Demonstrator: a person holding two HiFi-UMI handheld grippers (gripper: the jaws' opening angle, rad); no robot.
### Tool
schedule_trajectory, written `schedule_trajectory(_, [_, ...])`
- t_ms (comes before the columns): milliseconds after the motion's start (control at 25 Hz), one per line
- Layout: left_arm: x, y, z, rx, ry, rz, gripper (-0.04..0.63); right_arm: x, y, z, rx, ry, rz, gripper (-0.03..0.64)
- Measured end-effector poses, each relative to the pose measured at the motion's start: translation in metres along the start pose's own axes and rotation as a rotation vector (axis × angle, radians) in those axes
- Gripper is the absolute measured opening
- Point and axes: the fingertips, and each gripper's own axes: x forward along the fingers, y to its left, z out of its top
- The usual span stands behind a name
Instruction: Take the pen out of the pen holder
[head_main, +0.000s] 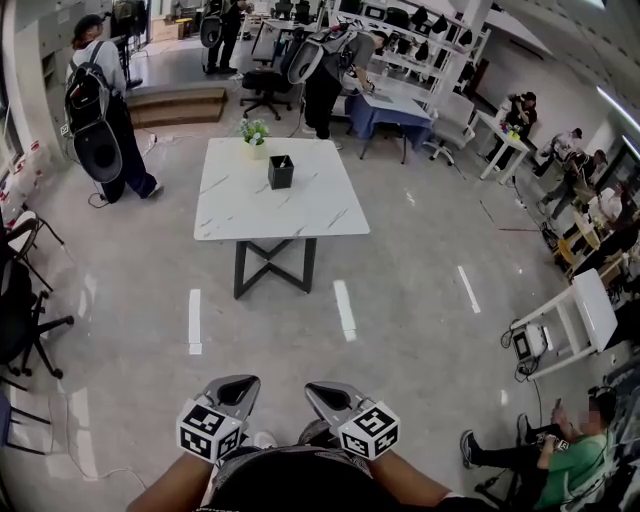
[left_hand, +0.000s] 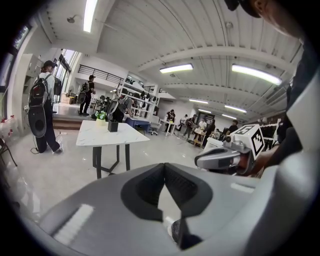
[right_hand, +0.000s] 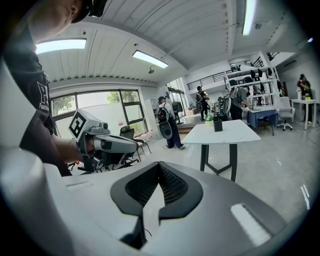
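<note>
Not at the table yet. The pen holder (head_main: 281, 172), a small black box, stands on the white table (head_main: 300, 215) well ahead of me. It sits toward the table's far side, just right of and nearer than a potted plant (head_main: 254, 132). The pen is too small to make out from here, so I assume it's inside the holder.

The left gripper (head_main: 240, 386) and right gripper (head_main: 316, 392) are both low, close to the body and side by side, well apart from the table. In the left gripper view the jaws are closed tip to tip with nothing between them. The right gripper view shows the same: pads meeting at the tips, empty.

I judge the step in hand to be the approach.
- **Position:** I'd walk up to the table's near edge and stop square to the holder, so it sits between the two grippers.
- **Prepare:** I'd spread the right jaws before reaching in, not over the holder.
- **Steady the holder:** The holder looks light and could tip or ride up with the pen, so I'd brace its side wall with the left gripper.
- **Grasp:** I'd come down from above and close on the pen's shaft above the rim, not on the rim itself.
- **Lift:** I'd pull straight up along the holder until the tip clears, then move away.

The main risk is the plant just beside the holder, so I'd come in from the near right.
</note>
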Motion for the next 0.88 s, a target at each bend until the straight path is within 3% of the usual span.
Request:
schedule_trajectory(560, [0.024, 0.024, 0.005, -0.003, 0.011, -0.004, 0.057, 0.032, -0.024, 0.014, 0.001, -0.003, 0.013, 0.0])
schedule_trajectory(880, [0.07, 0.053, 0.048, 0.004, -0.001, 0.01, 0.057, 0.063, -0.079, 0.052, -0.002, -0.024, 0.027, 0.0])
